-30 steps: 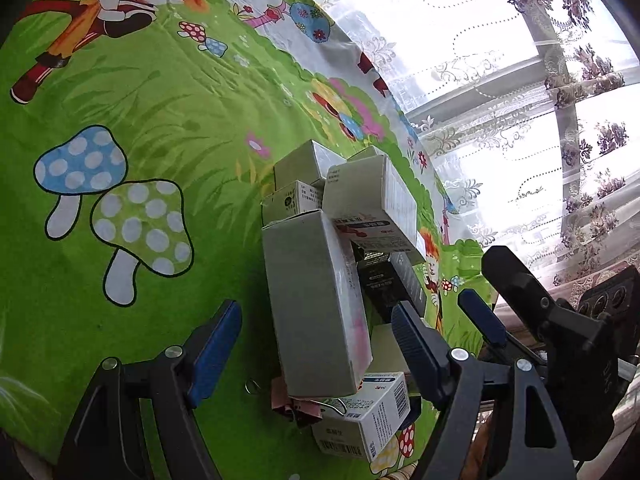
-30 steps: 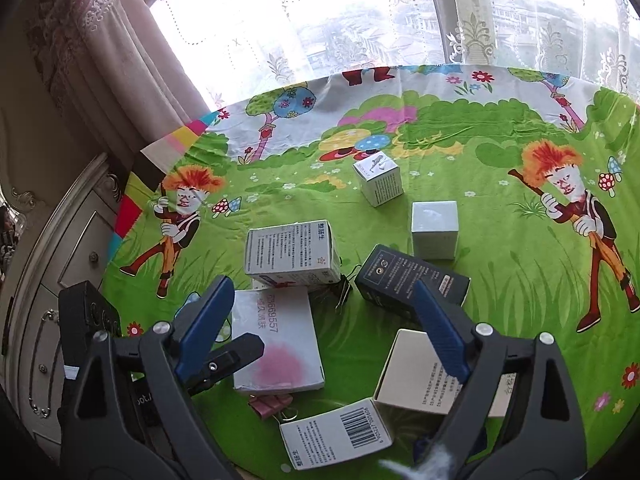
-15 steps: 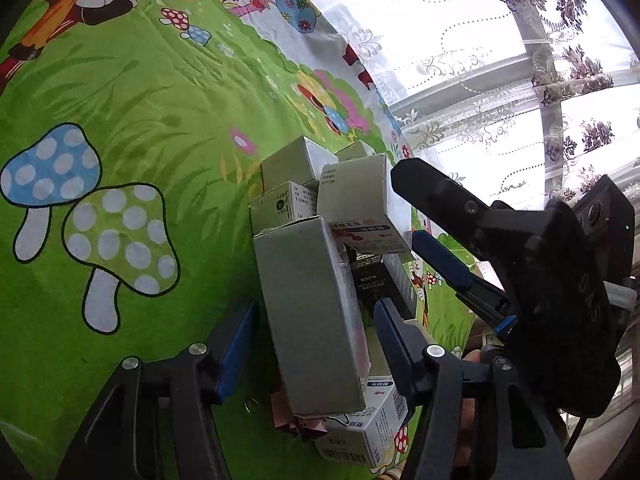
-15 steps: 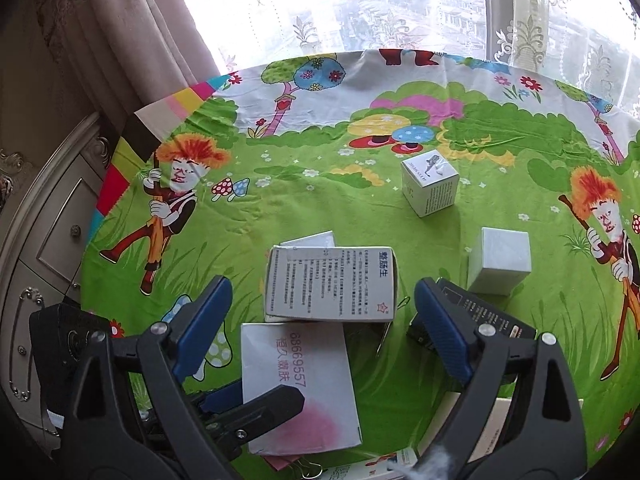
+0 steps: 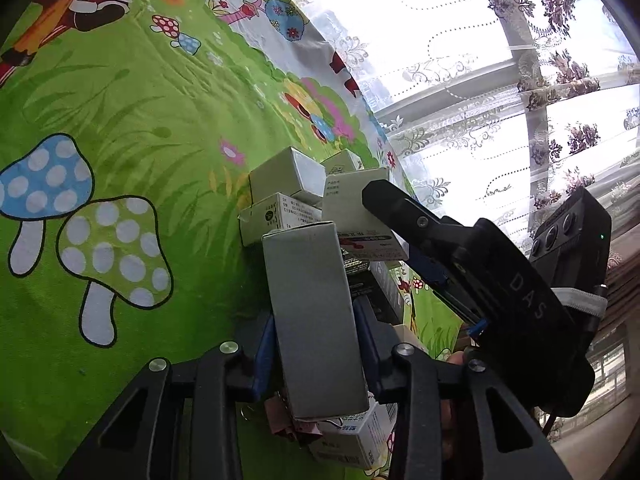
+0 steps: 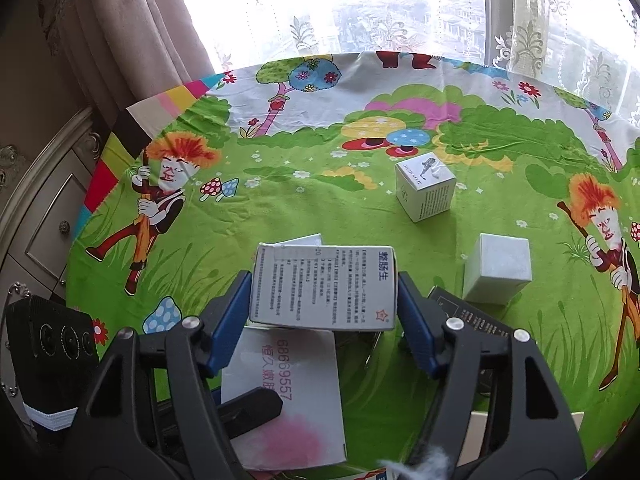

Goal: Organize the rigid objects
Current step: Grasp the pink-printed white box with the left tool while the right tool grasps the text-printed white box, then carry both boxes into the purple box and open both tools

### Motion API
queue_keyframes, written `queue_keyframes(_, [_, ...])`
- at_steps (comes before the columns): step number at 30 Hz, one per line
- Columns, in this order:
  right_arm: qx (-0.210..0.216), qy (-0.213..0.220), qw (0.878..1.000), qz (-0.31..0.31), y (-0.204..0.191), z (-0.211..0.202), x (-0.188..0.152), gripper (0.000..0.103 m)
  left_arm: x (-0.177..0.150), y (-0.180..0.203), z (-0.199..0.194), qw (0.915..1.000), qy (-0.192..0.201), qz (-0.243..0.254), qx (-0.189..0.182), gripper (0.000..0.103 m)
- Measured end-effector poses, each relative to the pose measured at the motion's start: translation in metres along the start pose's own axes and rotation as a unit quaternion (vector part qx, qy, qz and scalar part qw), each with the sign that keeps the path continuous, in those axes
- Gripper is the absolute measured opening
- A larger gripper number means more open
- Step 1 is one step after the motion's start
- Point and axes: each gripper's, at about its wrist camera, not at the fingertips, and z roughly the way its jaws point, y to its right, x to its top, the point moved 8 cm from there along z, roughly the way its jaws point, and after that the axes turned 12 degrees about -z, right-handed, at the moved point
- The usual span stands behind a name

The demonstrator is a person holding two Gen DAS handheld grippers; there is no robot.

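Several small cartons lie clustered on a table with a green cartoon cloth [image 5: 120,92]. My left gripper [image 5: 316,340] is shut on a long grey-white box with a pink patch [image 5: 316,320], which also shows in the right wrist view [image 6: 288,392]. My right gripper [image 6: 324,308] has its blue pads against both ends of a white box printed with blue text [image 6: 324,286]. That box shows in the left wrist view [image 5: 352,208], partly behind the right gripper's black body [image 5: 480,280].
A white cube box with a drawing [image 6: 425,190] and a plain pale cube [image 6: 498,268] stand further back on the right. A black box [image 6: 476,320] lies beside the right gripper. A barcode box [image 5: 352,436] and pink binder clips [image 5: 286,420] lie under the left gripper. Curtains [image 6: 120,40] and a window lie beyond the table edge.
My left gripper moved forward and closed on the long box. My right gripper moved forward over the pile and closed on the text-printed box.
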Motion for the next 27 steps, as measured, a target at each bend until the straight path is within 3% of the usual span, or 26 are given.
queue_keyframes(10, [-0.015, 0.037, 0.999, 0.016, 0.010, -0.036, 0.005, 0.073, 0.000, 0.005, -0.021, 0.9980, 0.013, -0.024, -0.058, 0.037])
queue_keyframes(20, [-0.008, 0.042, 0.999, 0.032, 0.006, -0.066, -0.016, 0.073, -0.003, -0.005, -0.074, 0.9956, 0.070, -0.035, -0.052, 0.037])
queue_keyframes(27, [0.015, 0.031, 0.999, 0.026, -0.019, -0.077, -0.037, 0.074, -0.008, -0.021, -0.115, 0.9930, 0.104, -0.042, -0.038, 0.037])
